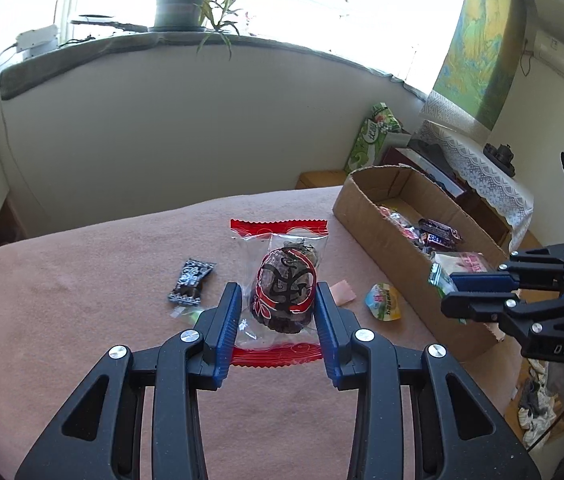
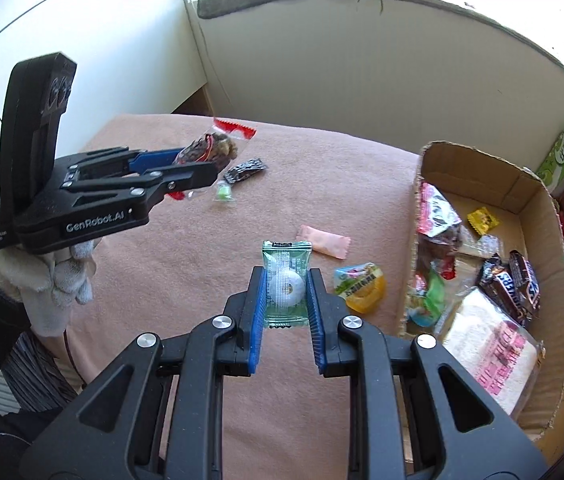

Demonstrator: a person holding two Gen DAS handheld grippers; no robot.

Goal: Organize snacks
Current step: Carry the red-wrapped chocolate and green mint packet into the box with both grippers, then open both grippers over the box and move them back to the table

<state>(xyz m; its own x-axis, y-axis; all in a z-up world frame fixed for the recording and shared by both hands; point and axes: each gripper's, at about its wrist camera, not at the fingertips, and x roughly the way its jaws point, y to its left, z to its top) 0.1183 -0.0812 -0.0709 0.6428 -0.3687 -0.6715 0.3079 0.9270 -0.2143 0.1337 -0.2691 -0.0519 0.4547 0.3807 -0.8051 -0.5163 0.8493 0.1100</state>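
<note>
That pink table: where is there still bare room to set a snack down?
The near half of the table is bare, as is the far left stretch beyond the black wrapper. Loose snacks crowd the strip beside the cardboard box, whose floor is mostly covered.

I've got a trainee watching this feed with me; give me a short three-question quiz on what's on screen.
1. True or false: both grippers hold a snack clear of the blanket.
2. What is the left gripper clamped on?
A. a chocolate bar
B. a clear packet with red ends
C. a yellow jelly cup
3. Name two loose snacks lying on the blanket between the right gripper and the cardboard box.

Key
1. True: the right gripper grips a green-wrapped round sweet as well.
2. B, the red-ended packet.
3. The pink sachet and the jelly cup.
</note>
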